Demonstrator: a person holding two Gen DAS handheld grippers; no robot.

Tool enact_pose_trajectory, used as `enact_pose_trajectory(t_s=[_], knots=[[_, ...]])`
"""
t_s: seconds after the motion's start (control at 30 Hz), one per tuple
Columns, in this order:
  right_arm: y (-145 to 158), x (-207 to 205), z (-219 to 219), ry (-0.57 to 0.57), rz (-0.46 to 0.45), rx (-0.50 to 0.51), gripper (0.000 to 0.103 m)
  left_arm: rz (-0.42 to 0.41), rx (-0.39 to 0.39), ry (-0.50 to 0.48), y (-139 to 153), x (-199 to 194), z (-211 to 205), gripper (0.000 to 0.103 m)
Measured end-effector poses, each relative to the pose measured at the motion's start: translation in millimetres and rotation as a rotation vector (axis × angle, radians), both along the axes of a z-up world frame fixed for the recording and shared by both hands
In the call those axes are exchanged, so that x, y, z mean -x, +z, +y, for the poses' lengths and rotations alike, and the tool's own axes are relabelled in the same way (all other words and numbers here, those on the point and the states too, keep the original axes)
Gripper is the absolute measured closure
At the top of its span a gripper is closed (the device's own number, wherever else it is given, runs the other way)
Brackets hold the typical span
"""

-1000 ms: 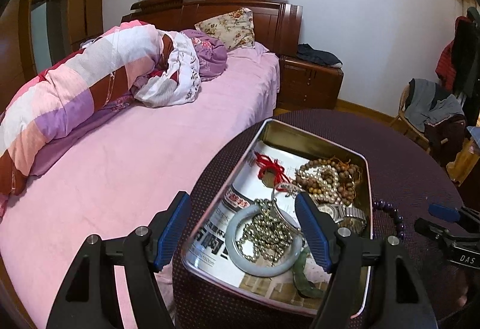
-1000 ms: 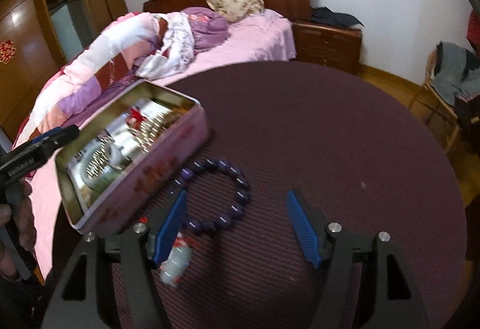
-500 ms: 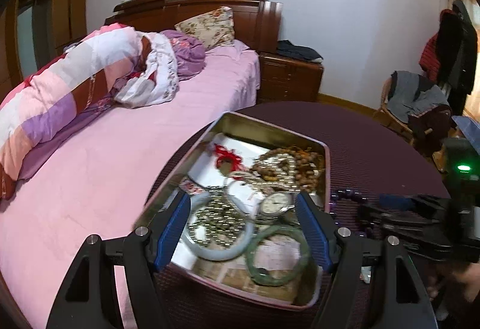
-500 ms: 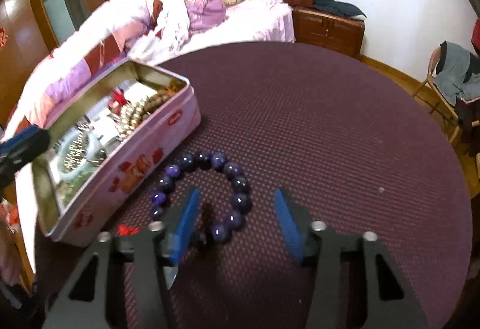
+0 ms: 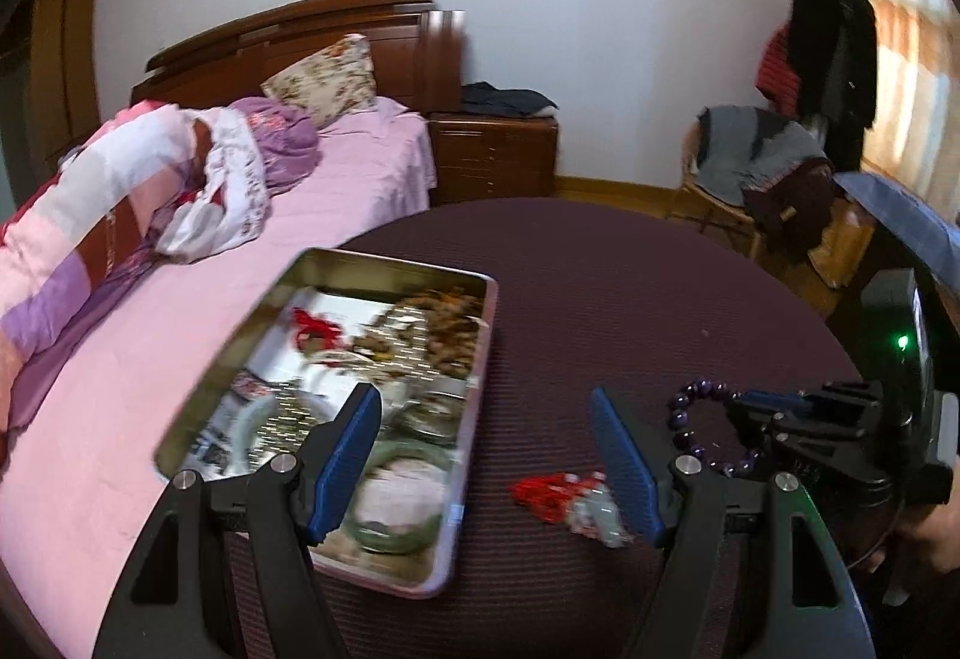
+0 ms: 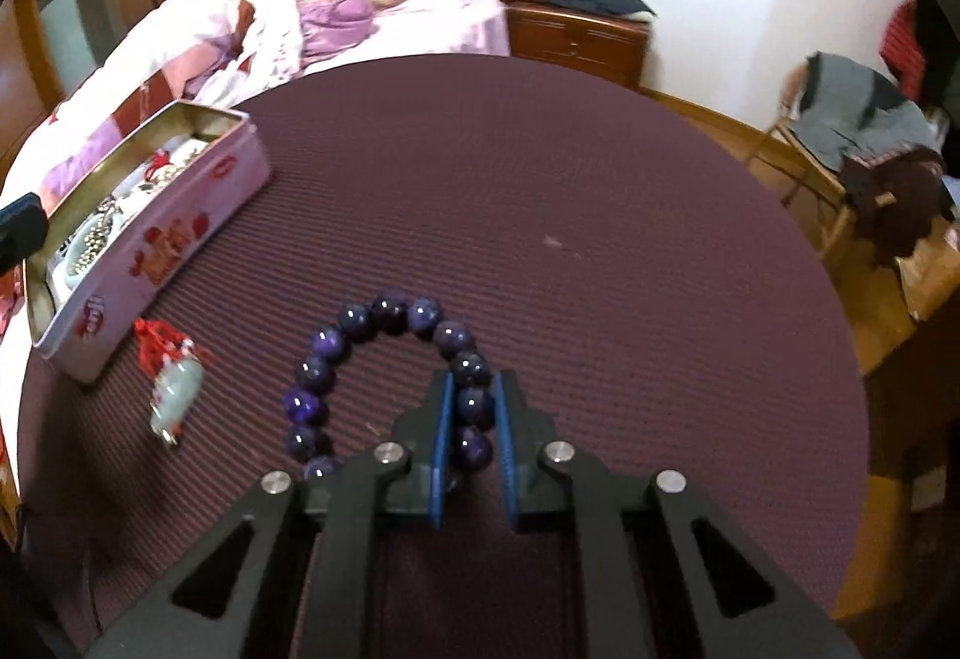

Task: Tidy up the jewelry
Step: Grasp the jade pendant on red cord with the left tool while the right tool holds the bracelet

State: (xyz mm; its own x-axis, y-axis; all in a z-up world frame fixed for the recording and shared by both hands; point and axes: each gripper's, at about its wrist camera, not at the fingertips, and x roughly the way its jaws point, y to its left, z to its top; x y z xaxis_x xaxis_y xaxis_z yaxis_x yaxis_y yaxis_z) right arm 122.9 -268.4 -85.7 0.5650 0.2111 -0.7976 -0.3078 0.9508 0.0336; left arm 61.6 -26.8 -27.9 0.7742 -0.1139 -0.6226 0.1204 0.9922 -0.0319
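Note:
A purple bead bracelet lies on the round maroon table. My right gripper is closing on its right side, with the blue pads against the beads on either side. The left wrist view shows that bracelet with the right gripper on it. The open pink tin holds bangles, bead strings and a watch, all blurred. A jade pendant with a red tassel lies on the table beside the tin. My left gripper is open and holds nothing, hanging over the tin's right rim and the pendant.
A bed with pink sheets runs along the table's left edge. A wooden nightstand stands behind, and a chair piled with clothes is at the right. A person's hand holds the right gripper's handle.
The right gripper came forward over the purple bracelet and its jaws closed onto the beads. The left gripper swung right, so the tin now sits left of its centre.

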Motion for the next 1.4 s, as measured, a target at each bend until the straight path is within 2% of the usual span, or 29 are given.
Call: enact_pose_trajectory(t_s=[0.17,0.23,0.27,0.33,0.5,0.57,0.77,0.93,1.0,1.07,1.1,1.17,1.2,1.3,1.4], knots=[[1.7,8.2,-11.5,-0.012,0.004,-0.043,0.085,0.028,-0.027,-0.065,-8.4,2.6,-30.3,0.031],[2.6,7.7,-13.9,-0.023,0.003,-0.065,0.074,0.046,-0.030,-0.078,-12.5,2.7,-37.4,0.031],[2.8,7.5,-14.4,-0.021,0.004,-0.072,0.064,0.053,-0.036,-0.090,-14.8,2.8,-41.9,0.031],[1.7,6.1,-12.4,-0.013,0.011,-0.070,0.063,0.069,-0.037,-0.108,-19.6,0.4,-45.9,0.031],[1.9,7.1,-11.8,-0.007,0.007,-0.070,0.063,0.173,0.016,-0.104,-38.7,-12.1,-45.4,0.032],[1.5,6.6,-10.4,-0.008,0.005,-0.065,0.063,0.194,0.028,-0.113,-42.7,-13.6,-46.3,0.039],[0.8,6.5,-7.9,-0.009,0.001,-0.054,0.063,0.266,0.040,-0.116,-57.7,-18.4,-51.0,0.048],[0.6,5.6,-6.2,-0.012,-0.007,-0.047,0.063,0.256,-0.003,-0.113,-59.9,-17.9,-58.0,0.048],[0.4,4.6,-4.6,-0.013,-0.012,-0.040,0.063,0.252,-0.023,-0.118,-60.4,-19.4,-60.2,0.052],[1.0,4.6,-2.9,-0.007,-0.012,-0.036,0.063,0.243,-0.048,-0.122,-60.2,-19.9,-62.5,0.065],[0.9,4.3,-3.4,-0.006,-0.011,-0.038,0.064,0.241,-0.051,-0.123,-60.4,-21.4,-59.9,0.068],[1.1,4.5,-3.4,-0.007,-0.012,-0.038,0.068,0.239,-0.054,-0.133,-59.7,-21.3,-58.9,0.085],[0.9,4.7,-2.6,-0.002,-0.012,-0.037,0.071,0.240,-0.054,-0.139,-59.4,-21.3,-56.2,0.088],[1.0,5.7,1.8,0.010,-0.016,-0.024,0.085,0.238,-0.053,-0.153,-59.1,-19.9,-55.2,0.088],[1.4,5.7,-2.1,0.010,-0.012,-0.051,0.086,0.233,-0.027,-0.157,-57.6,-16.9,-51.0,0.089]])
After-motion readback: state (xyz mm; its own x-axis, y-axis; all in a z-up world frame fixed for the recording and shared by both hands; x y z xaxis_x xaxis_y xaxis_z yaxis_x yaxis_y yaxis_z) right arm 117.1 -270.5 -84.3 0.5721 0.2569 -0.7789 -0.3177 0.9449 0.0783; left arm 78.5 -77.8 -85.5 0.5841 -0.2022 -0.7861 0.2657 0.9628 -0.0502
